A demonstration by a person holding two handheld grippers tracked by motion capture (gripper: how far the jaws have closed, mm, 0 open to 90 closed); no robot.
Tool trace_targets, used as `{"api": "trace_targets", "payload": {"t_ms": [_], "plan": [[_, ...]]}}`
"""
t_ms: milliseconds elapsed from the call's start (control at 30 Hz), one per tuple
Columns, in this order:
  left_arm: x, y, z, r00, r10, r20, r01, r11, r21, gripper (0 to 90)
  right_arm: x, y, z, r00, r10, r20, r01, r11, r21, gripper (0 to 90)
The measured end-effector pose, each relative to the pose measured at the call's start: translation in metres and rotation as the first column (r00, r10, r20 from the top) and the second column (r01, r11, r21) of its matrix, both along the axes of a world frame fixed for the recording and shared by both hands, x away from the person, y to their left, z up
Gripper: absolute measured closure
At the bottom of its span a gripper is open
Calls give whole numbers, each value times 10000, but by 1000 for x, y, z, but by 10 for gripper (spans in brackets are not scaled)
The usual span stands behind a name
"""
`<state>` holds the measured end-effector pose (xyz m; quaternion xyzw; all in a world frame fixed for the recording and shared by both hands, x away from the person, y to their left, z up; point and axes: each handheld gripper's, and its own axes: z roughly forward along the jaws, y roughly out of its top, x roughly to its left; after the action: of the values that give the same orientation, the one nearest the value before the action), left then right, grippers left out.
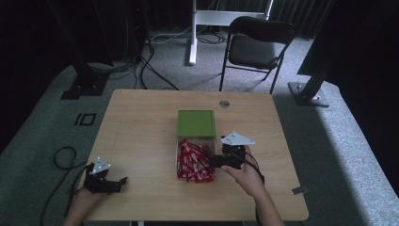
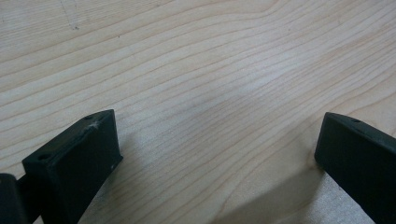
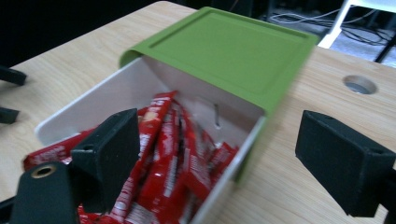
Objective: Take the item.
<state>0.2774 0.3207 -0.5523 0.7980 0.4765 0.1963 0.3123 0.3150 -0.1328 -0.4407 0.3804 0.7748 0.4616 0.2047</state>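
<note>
A white box (image 1: 212,147) lies mid-table with its green lid (image 1: 195,123) slid back over the far half. Red snack packets (image 1: 192,162) crowd the open near half, some reaching past its front. My right gripper (image 1: 212,160) is open at the box's right side, pointing left. In the right gripper view the lid (image 3: 229,49) tops the box wall (image 3: 88,109); my right gripper (image 3: 219,140) has one jaw over the red packets (image 3: 173,158) and the other over bare table outside the wall. My left gripper (image 1: 120,183) rests open at the near left, over bare wood (image 2: 217,135).
A round cable hole (image 1: 224,103) sits in the wooden table (image 1: 141,127) behind the box. A black folding chair (image 1: 256,44) and floor cables stand beyond the far edge. Bare wood stretches between the left gripper and the box.
</note>
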Motion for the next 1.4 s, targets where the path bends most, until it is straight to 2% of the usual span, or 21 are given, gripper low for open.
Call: {"api": "trace_targets", "payload": {"t_ms": [433, 500, 533, 633, 700, 733, 800, 867, 900, 933, 1000, 1167, 1233, 1367, 1400], "plan": [[0, 0, 0, 10000, 2, 0, -2, 10000, -33, 8, -1, 33, -8, 9969, 769, -142, -770, 9970, -54, 139], [0, 0, 0, 10000, 6, 12, -6, 10000, -40, 8, -2, 38, -11, 9961, 842, -253, -841, 9964, 40, 153], [0, 0, 0, 10000, 4, 12, -3, 10000, -41, 8, -3, 43, -14, 9954, 889, -369, -892, 9960, -61, 159], [0, 0, 0, 10000, 4, 11, -4, 10000, -39, 8, -4, 48, -17, 9945, 968, -406, -975, 9951, -153, 230], [0, 0, 0, 10000, 2, 12, -2, 10000, -37, 8, -5, 51, -18, 9957, 916, -167, -919, 9955, -214, 320], [0, 0, 0, 10000, 5, 10, -5, 10000, -42, 8, -4, 51, -18, 9959, 881, -188, -884, 9960, -163, 361], [0, 0, 0, 10000, 1, 13, -1, 10000, -39, 8, -4, 52, -19, 9957, 897, -245, -901, 9958, -167, 384], [0, 0, 0, 10000, 4, 9, -4, 10000, -44, 8, -5, 54, -20, 9960, 873, -190, -881, 9952, -435, 405], [0, 0, 0, 10000, 11, 6, -11, 10000, -55, 8, -5, 56, -21, 9941, 980, -456, -1005, 9933, -564, 517], [0, 0, 0, 10000, 11, 6, -11, 10000, -57, 8, -5, 57, -22, 9928, 1035, -609, -1070, 9926, -575, 523], [0, 0, 0, 10000, 12, 5, -12, 10000, -58, 8, -5, 59, -23, 9963, 687, -514, -733, 9928, -946, 540], [0, 0, 0, 10000, 12, 7, -12, 10000, -58, 8, -2, 61, -25, 9971, 299, -694, -369, 9941, -1017, 620], [0, 0, 0, 10000, 10, 12, -10, 10000, -56, 8, -1, 62, -25, 9953, 284, -922, -378, 9942, -1010, 631], [0, 0, 0, 10000, 21, 20, -21, 10000, -73, 8, -2, 61, -27, 9936, 301, -1087, -425, 9927, -1132, 642], [0, 0, 0, 10000, 20, 20, -20, 10000, -72, 8, -3, 61, -28, 9920, 353, -1210, -513, 9899, -1320, 655]]}}
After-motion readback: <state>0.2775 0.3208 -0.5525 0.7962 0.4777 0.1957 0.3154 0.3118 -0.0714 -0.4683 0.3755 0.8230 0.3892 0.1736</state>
